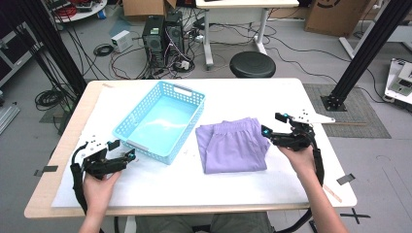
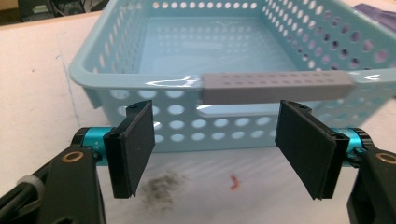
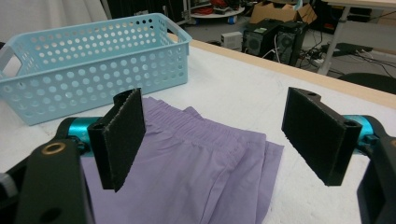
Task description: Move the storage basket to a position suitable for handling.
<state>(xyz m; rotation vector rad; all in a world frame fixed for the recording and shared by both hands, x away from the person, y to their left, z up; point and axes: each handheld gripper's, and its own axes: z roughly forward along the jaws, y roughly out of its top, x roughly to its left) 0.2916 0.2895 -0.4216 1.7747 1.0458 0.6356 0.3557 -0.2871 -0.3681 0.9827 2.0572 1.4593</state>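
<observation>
- While both grippers are sitting wide open and holding nothing, the work in hand is looking like putting the folded purple shorts (image 1: 232, 145) into the blue basket (image 1: 190, 127).
- The shorts are lying flat on the white table cover (image 1: 160, 184), at the middle of the table, just right of the basket's right wall and, in the high view, close to it; I cannot tell if they are touching.
- The right gripper (image 1: 273, 124) is hovering at the right edge of the shorts, jaws spread apart; in the right gripper view the fabric (image 3: 201, 172) is lying between and beyond the pads, so it is probably lining up for a pinch on that edge.
- The left gripper (image 1: 122, 150) is waiting at the near left corner of the basket, jaws also gaping.
- In the left gripper view the basket's grey handle (image 2: 275, 87) is sitting just beyond the pads, so this hand is likely standing by to steady or grab the basket.
- The basket is standing upright and empty, angled on the table, open top ready for the garment.
- A black smudge (image 2: 161, 186) and a red mark (image 2: 234, 182) are showing on the cover near the left gripper; not part of the job.
- Folded stack is looking loose, so a one-sided pinch may be unfolding it.
</observation>
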